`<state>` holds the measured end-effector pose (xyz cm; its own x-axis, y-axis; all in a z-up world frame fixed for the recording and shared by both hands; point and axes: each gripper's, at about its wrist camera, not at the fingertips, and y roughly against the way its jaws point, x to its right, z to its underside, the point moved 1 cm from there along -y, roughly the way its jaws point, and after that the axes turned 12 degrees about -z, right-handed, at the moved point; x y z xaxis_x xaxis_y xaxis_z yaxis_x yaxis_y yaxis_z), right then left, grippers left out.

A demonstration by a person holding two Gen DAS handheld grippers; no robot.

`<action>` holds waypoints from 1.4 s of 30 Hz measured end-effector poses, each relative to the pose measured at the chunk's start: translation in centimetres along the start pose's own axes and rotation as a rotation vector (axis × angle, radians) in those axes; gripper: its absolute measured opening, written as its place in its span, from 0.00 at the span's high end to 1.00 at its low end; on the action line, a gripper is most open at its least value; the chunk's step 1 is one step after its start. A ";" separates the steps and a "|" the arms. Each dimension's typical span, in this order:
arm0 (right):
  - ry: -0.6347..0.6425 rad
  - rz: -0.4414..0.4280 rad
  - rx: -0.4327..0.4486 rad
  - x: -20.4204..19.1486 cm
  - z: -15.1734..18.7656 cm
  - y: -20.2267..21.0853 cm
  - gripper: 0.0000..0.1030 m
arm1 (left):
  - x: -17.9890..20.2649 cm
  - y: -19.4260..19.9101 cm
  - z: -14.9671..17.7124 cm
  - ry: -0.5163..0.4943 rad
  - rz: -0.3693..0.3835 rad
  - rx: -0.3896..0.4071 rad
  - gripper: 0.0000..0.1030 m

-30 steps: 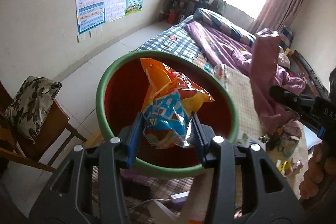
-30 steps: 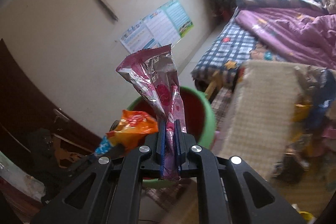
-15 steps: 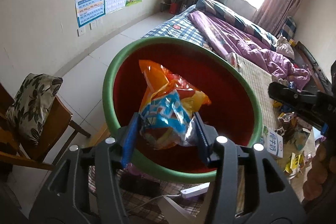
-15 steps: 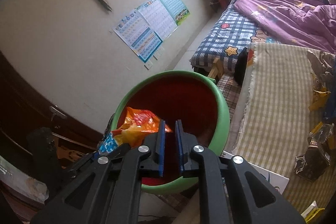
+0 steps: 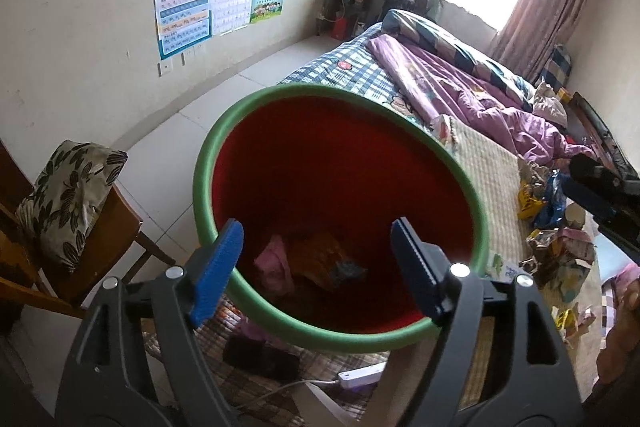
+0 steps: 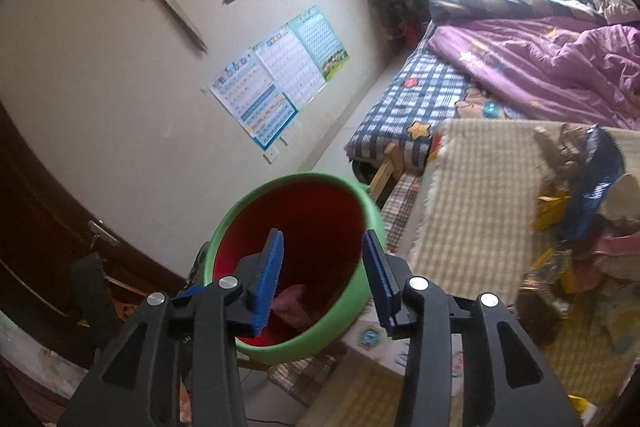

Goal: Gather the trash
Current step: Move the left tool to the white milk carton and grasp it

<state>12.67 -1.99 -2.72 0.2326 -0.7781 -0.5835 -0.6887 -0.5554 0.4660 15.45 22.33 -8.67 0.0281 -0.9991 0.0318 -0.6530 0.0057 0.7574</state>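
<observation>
Two wrappers lying in red bin [image 5: 340, 163]: pink wrapper [image 5: 276, 263], orange snack bag [image 5: 324, 259]. Left gripper [image 5: 316, 255] and right gripper [image 6: 320, 263] hovering over bin, jaws open, empty. More litter [image 5: 556, 231] waiting far right on bed mat [image 6: 476, 199]. Power strip [image 5: 360, 375] lying near bin.

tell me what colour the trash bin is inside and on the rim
The trash bin is red inside with a green rim, clearest in the left wrist view.

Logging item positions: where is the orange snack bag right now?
In the left wrist view, the orange snack bag lies at the bottom of the green-rimmed red bin, right of the pink wrapper.
</observation>
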 end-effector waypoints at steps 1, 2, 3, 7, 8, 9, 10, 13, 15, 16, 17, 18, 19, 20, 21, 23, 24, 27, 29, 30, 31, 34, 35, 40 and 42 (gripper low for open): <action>0.004 0.006 0.007 0.1 0.1 0.6 0.58 | 0.2 0.3 0.0 0.005 0.001 0.007 0.28; 0.009 0.014 0.016 0.2 0.0 1.4 0.58 | 0.5 0.6 0.0 0.011 0.004 0.011 0.28; 0.015 0.025 0.025 0.5 0.1 2.1 0.57 | 0.6 0.7 0.0 0.013 0.007 0.013 0.28; 0.053 0.086 0.055 1.9 0.1 5.3 0.54 | 2.6 1.9 0.4 0.014 0.021 0.029 0.27; 0.057 0.098 0.056 2.5 0.2 6.0 0.54 | 3.1 2.3 0.6 0.017 0.024 0.031 0.27; 0.056 0.110 0.054 3.2 0.4 7.0 0.54 | 3.8 2.6 1.0 0.024 0.031 0.029 0.26; 0.055 0.117 0.051 3.8 0.6 7.5 0.54 | 4.5 2.9 1.3 0.028 0.040 0.022 0.25; 0.059 0.155 0.037 5.9 1.6 9.6 0.54 | 7.1 3.4 2.8 0.023 0.069 -0.005 0.23; 0.051 0.173 0.024 7.4 2.5 10.8 0.54 | 8.9 3.5 3.8 0.023 0.082 -0.033 0.22; 0.039 0.177 0.017 8.3 2.9 11.4 0.54 | 9.7 3.4 4.3 0.027 0.091 -0.051 0.21; 0.024 0.178 0.011 9.1 3.3 12.0 0.54 | 10.5 3.4 4.9 0.031 0.099 -0.067 0.20; 0.011 0.179 0.006 9.8 3.7 12.6 0.54 | 11.5 3.2 5.4 0.034 0.101 -0.084 0.17; 0.001 0.179 0.002 10.3 4.1 12.9 0.54 | 12.4 3.1 5.8 0.034 0.090 -0.093 0.15; -0.008 0.178 -0.002 10.9 4.4 13.4 0.54 | 13.1 2.9 6.1 0.033 0.071 -0.097 0.12; -0.019 0.175 -0.007 11.6 4.8 14.0 0.54 | 14.0 2.7 6.4 0.036 0.046 -0.099 0.12; -0.028 0.173 -0.011 12.4 5.2 14.9 0.54 | 14.8 2.1 6.7 0.054 0.013 -0.104 0.11; -0.034 0.172 -0.012 13.0 5.5 15.4 0.54 | 15.1 1.6 6.7 0.076 -0.011 -0.111 0.10; -0.049 0.165 -0.010 14.0 6.2 16.8 0.54 | 15.2 0.0 6.6 0.165 -0.081 -0.147 0.09; -0.056 0.161 -0.009 14.5 6.4 17.3 0.54 | 15.2 -0.6 6.6 0.203 -0.108 -0.163 0.09; -0.062 0.158 -0.008 14.9 6.4 17.7 0.54 | 15.3 -1.2 6.5 0.209 -0.129 -0.181 0.09; -0.067 0.154 -0.007 15.2 6.4 17.9 0.54 | 15.5 -1.7 6.5 0.206 -0.147 -0.200 0.09; -0.081 0.140 -0.008 16.0 6.5 18.4 0.54 | 16.2 -2.7 6.2 0.196 -0.174 -0.221 0.09; -0.084 0.135 -0.010 16.2 6.5 18.5 0.54 | 16.5 -2.9 6.1 0.195 -0.181 -0.219 0.07; -0.092 0.110 -0.024 16.8 6.5 18.3 0.54 | 18.4 -4.2 5.2 0.118 -0.204 -0.243 0.06; -0.091 0.103 -0.026 17.0 6.4 18.3 0.54 | 19.3 -4.6 5.1 0.077 -0.193 -0.241 0.06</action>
<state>-0.38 -23.50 -8.44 0.0976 -0.8023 -0.5889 -0.6874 -0.4822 0.5430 15.13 2.86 -14.83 0.1976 -0.9766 -0.0850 -0.4319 -0.1645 0.8868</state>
